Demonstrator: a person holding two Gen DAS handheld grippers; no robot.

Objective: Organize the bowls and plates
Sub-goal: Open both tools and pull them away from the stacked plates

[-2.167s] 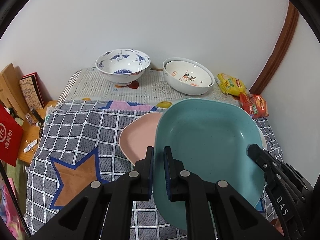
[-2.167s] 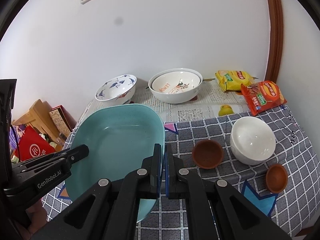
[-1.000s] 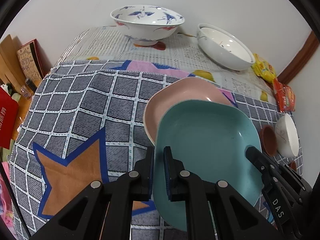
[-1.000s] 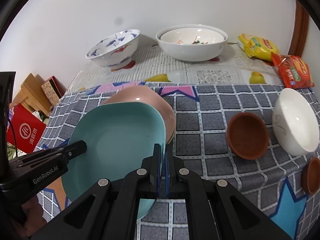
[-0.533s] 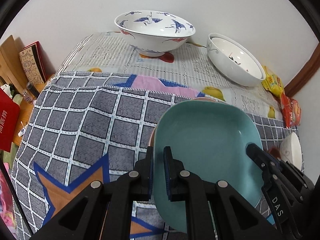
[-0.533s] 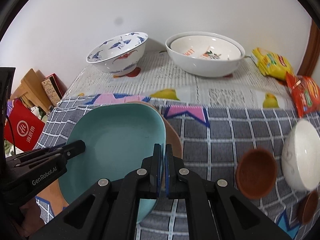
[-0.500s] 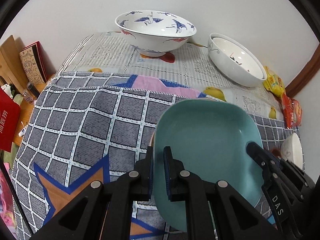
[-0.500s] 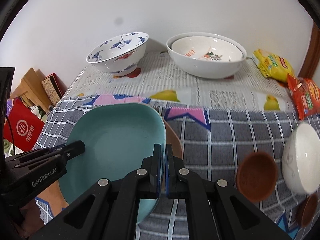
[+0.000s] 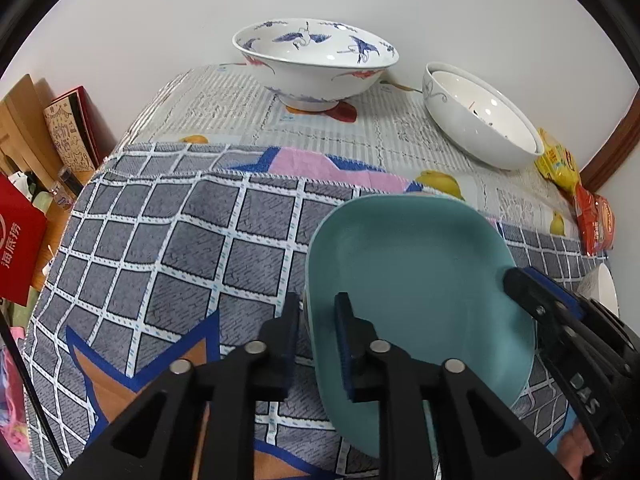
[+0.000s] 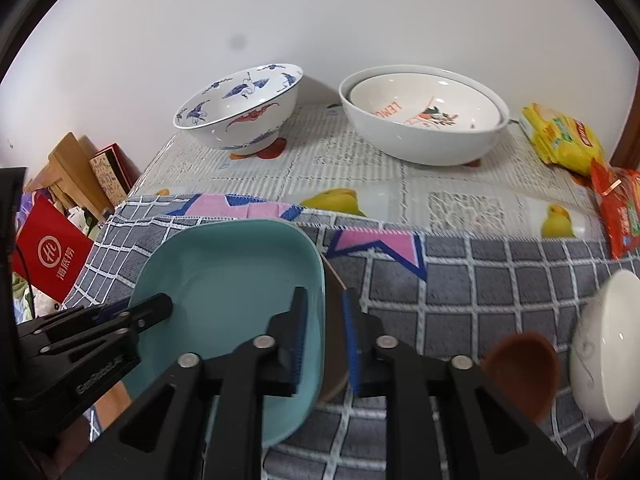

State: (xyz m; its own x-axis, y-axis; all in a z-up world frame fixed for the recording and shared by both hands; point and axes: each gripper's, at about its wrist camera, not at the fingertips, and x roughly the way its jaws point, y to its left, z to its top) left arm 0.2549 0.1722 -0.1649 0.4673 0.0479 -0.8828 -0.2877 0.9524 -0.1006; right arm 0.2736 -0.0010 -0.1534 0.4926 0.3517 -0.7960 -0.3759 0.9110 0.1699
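A teal plate [image 9: 412, 280] lies on top of a pink plate, whose edge [image 10: 334, 340] just shows under it, on the checked cloth. My left gripper [image 9: 318, 334] is open, its fingers astride the teal plate's left rim. My right gripper [image 10: 324, 344] is open, its fingers astride the plate's [image 10: 228, 300] right rim. A blue-and-white bowl [image 9: 314, 64] and nested white bowls [image 10: 422, 114] stand at the back.
A small white bowl [image 10: 604, 344] and a brown saucer [image 10: 524, 372] sit to the right. Snack packets [image 10: 560, 132] lie at the back right. A red bag [image 9: 18, 248] and wooden items are off the table's left edge.
Both grippers carried the teal plate forward and down onto the pink plate, then opened their jaws and let go of its rims.
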